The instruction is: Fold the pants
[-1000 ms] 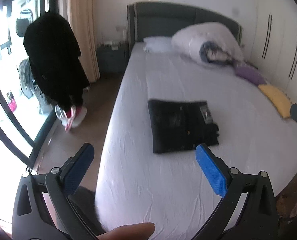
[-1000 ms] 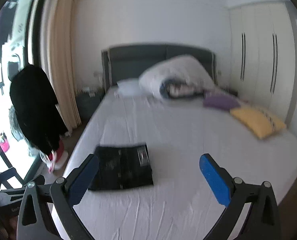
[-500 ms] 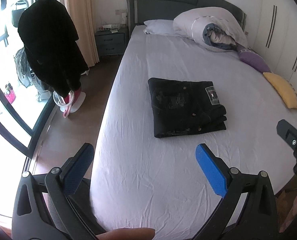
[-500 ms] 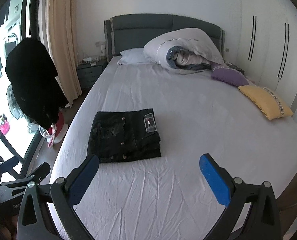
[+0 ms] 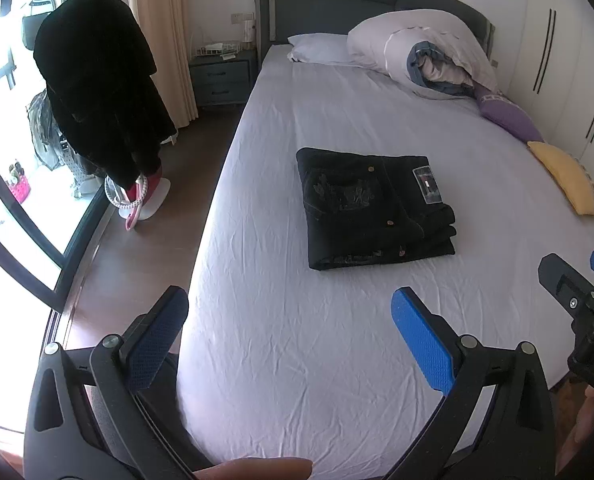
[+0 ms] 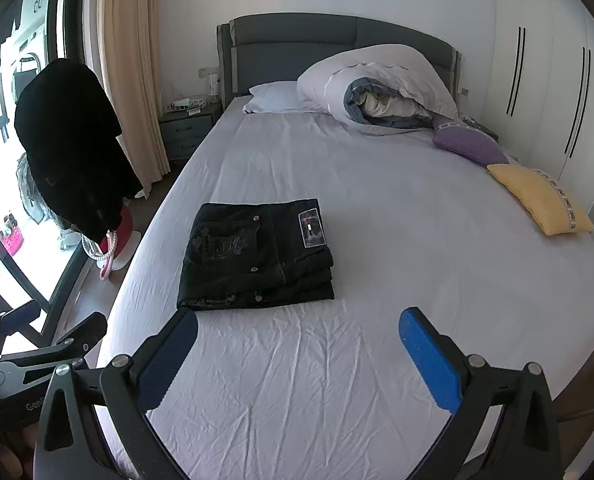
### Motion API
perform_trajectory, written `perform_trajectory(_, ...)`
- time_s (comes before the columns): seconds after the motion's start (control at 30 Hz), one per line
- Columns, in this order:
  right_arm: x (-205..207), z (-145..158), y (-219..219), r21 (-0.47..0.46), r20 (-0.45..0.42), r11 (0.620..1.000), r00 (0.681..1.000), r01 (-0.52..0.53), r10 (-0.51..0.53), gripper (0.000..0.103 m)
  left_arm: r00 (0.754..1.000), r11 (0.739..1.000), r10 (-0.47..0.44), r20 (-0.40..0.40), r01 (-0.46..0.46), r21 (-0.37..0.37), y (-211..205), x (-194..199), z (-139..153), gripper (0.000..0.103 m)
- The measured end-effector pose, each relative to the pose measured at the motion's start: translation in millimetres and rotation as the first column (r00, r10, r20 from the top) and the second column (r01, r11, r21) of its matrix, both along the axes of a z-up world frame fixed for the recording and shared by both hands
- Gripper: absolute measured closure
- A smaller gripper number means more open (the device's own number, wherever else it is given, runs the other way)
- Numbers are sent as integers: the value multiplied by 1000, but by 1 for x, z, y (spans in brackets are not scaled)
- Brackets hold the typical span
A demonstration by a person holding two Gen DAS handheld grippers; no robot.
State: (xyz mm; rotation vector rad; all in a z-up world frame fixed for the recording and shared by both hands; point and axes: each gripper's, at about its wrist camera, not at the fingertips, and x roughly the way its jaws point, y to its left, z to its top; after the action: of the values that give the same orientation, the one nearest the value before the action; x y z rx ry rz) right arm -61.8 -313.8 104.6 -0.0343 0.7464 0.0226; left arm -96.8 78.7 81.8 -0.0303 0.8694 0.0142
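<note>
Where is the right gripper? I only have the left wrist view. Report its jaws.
Observer: The right gripper is open, jaws spread wide, nothing between them.
Operator: Give its position against the folded black jeans.
Observer: It hovers over bare sheet, short of the near edge of the folded black jeans, not touching them.
Operator: Check behind the purple cushion.
Observer: A dark patterned item lies behind the purple cushion; it is too small to identify.

Black pants (image 6: 257, 256) — white sheet (image 6: 377, 320) — yellow cushion (image 6: 541, 200)
</note>
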Motion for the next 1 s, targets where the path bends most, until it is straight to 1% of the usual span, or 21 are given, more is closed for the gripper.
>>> perform_trajectory(1.0,-3,-3,2,3,-8,1000,1000,-4,4,0,1000,1000,-2,-2,2,2,-4,2,-6,0)
